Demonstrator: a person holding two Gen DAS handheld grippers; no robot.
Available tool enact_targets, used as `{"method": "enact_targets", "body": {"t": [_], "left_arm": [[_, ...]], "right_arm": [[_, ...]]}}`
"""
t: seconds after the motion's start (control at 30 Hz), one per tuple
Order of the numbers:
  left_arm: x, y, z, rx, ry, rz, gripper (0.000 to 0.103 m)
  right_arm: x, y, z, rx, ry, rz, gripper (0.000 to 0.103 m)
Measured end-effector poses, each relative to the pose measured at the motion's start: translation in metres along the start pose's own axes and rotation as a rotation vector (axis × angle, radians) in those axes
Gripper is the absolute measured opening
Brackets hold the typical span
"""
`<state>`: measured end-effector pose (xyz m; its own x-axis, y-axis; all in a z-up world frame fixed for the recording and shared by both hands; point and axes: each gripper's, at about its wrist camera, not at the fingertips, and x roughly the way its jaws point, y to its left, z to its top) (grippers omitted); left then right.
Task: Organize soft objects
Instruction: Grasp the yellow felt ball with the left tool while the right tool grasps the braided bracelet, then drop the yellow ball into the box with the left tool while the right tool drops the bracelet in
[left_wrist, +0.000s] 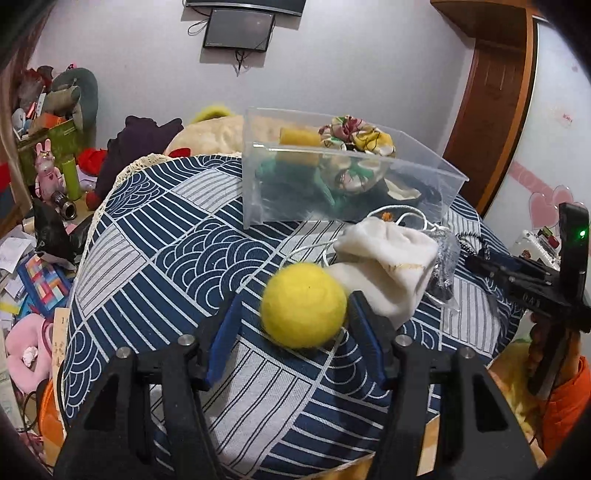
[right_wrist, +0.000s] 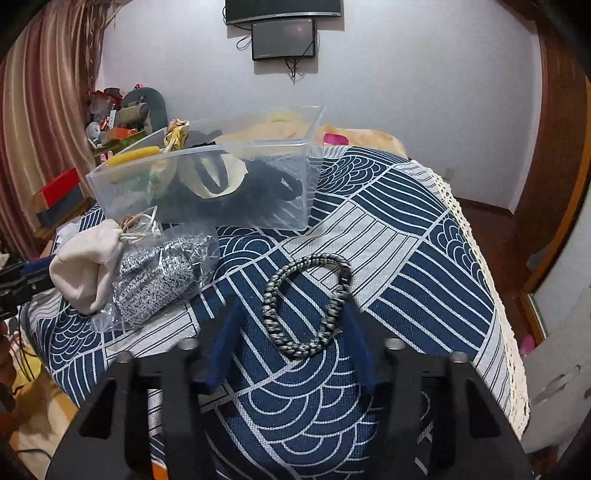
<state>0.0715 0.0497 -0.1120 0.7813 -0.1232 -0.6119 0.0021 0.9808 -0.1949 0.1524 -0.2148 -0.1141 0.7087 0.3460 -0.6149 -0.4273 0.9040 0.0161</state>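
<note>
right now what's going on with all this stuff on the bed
A person is sorting soft items into the clear plastic bin. The left gripper is open around the yellow felt ball, and the right gripper is open around the braided bracelet. A white pouch lies outside the bin.

Black claw frames, blue fingers, silver screws
</note>
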Motion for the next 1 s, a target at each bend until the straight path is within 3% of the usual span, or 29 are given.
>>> {"method": "enact_targets", "body": {"t": [0.1, 0.2, 0.53, 1.0], "left_arm": [[0.002, -0.003, -0.002, 0.004, 0.007, -0.022, 0.046], [0.0, -0.007, -0.003, 0.027, -0.008, -0.003, 0.045], [-0.02, -0.001, 0.009, 0.022, -0.062, -0.004, 0.044], [-0.036, -0.013, 0.068, 0.077, -0.174, 0.0, 0.044]], "right_arm": [[-0.002, -0.005, 0.0, 0.02, -0.003, 0.006, 0.021], [-0.004, -0.007, 0.001, 0.027, -0.011, 0.004, 0.012], [-0.018, -0.003, 0.016, 0.006, -0.067, 0.011, 0.012], [-0.035, 0.024, 0.069, -0.085, -0.22, 0.049, 0.012]]}}
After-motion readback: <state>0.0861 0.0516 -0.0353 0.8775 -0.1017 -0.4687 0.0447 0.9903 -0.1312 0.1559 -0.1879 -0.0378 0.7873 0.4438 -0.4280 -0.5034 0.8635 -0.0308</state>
